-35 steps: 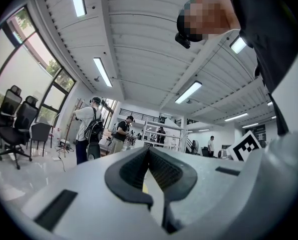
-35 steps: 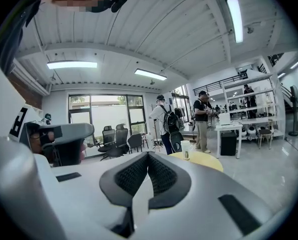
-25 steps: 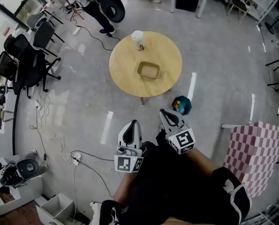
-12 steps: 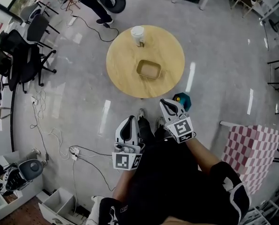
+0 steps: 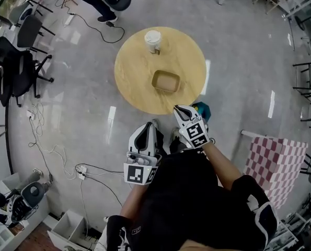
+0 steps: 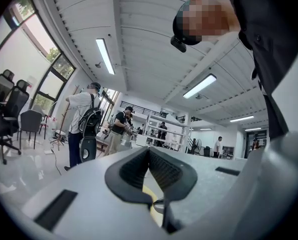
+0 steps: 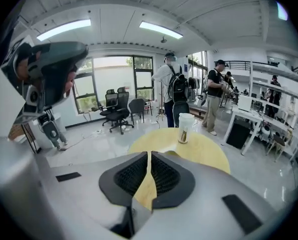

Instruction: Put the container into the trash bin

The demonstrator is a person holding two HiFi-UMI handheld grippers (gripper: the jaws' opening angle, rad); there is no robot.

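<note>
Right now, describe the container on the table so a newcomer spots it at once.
Find the round wooden table on the grey floor. Two things stand on it, and the container sits near its centre. It is the low, open, tan rectangular tray, unlike the tall white cup near the far edge.

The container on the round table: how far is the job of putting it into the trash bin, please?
Done: nothing yet. The container lies on the round table, near a white cup. In hand: nothing; the left tool and the right tool are both shut and empty, near the table's edge. Left: grasp the container and drop it into the teal bin on the floor beside the table.
</note>
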